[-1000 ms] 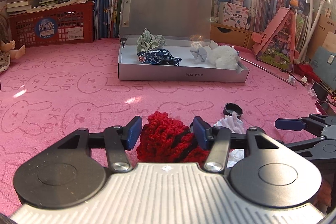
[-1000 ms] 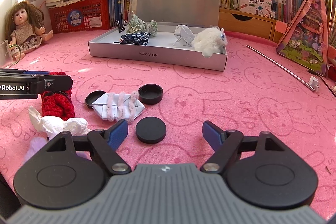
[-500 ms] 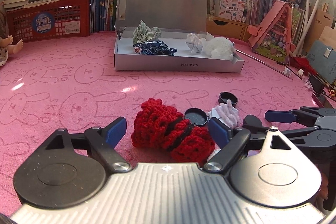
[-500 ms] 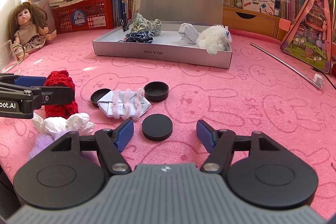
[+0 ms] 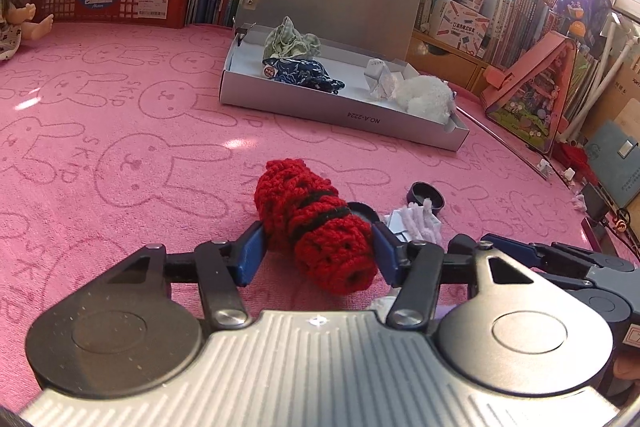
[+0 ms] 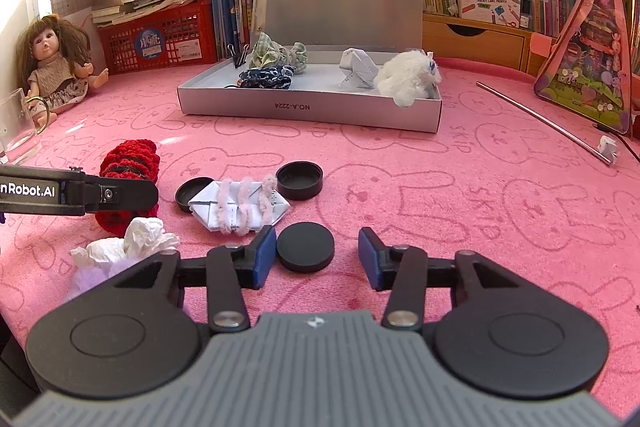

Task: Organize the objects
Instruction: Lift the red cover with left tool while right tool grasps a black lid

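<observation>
**Red Crocheted Roll Clamped by Left Gripper**

The red crocheted yarn roll with black stripes is seen pinched between the blue pads of the left gripper, whose jaws have just been closing; both pads press against its sides. The roll lies on the pink rabbit-print cloth, its far end pointing toward 11 o'clock.

The jaws of the right gripper have also just been closing, yet a gap is left: the flat black round lid sits between them, just beside the left pad and apart from the right one.

At 12 o'clock from the lid, a folded white paper wrapped in pale fuzzy wire is found, flanked by two upturned black caps. Crumpled white tissue lies at 9 o'clock.

Farther off, at 12 o'clock, the open grey cardboard box holds fabric scrunchies, a folded paper figure and a white plush toy.
</observation>
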